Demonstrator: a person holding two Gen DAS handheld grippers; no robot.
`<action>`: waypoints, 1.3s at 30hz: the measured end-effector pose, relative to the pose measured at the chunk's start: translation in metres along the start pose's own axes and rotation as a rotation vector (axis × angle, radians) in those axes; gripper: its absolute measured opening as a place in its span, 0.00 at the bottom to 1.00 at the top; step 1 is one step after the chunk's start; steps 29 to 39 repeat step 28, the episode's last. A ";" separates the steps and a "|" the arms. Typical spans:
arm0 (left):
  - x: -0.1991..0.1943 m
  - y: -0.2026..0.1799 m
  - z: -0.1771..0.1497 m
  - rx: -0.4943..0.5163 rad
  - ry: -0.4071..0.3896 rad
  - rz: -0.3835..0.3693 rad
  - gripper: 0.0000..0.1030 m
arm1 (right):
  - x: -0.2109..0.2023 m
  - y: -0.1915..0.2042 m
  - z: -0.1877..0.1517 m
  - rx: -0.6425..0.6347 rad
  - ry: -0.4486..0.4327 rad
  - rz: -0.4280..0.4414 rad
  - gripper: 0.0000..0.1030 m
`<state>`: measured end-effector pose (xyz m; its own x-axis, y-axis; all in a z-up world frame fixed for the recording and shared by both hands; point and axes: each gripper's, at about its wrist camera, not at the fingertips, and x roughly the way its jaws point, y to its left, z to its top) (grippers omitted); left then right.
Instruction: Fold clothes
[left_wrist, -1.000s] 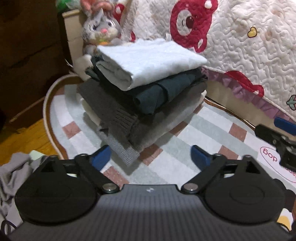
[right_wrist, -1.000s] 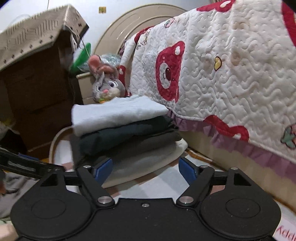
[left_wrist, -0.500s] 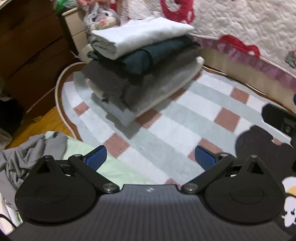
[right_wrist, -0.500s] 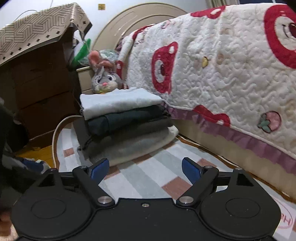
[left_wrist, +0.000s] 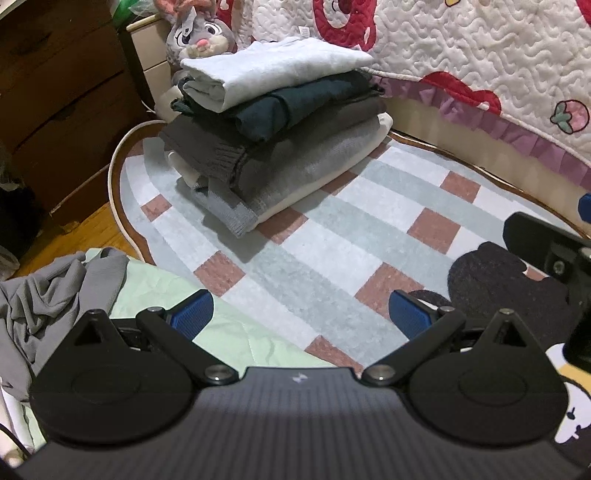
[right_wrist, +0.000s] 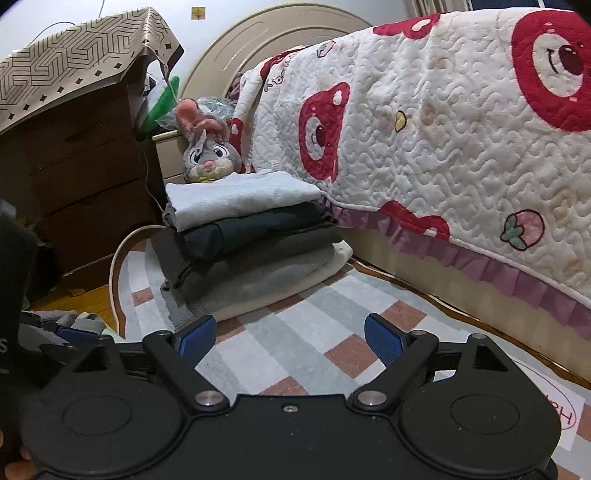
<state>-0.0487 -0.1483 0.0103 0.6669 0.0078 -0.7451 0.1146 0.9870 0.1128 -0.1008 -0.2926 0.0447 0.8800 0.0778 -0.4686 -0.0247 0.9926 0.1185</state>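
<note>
Both grippers, left (left_wrist: 299, 314) and right (right_wrist: 290, 338), have jaws spread wide, holding nothing. Careless reach for the crumpled grey shirt (left_wrist: 48, 291) could topple the folded stack (left_wrist: 273, 122).

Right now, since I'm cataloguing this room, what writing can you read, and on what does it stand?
"Ha": sideways red letters on the rug, the rest cut off.
Red script on the quilt: too blurred to read.
Yellow sticker on the wall: too small to read.
White tag on the quilt: unreadable.
</note>
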 end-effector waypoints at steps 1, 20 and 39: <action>0.000 0.000 0.000 0.004 0.002 0.001 1.00 | -0.001 0.000 0.000 0.002 0.000 -0.001 0.87; -0.010 -0.004 -0.003 0.033 -0.005 0.005 1.00 | -0.004 0.004 0.000 0.005 0.014 -0.019 0.88; -0.009 -0.004 -0.008 0.039 0.007 -0.020 1.00 | -0.006 0.005 -0.002 0.000 0.012 -0.009 0.88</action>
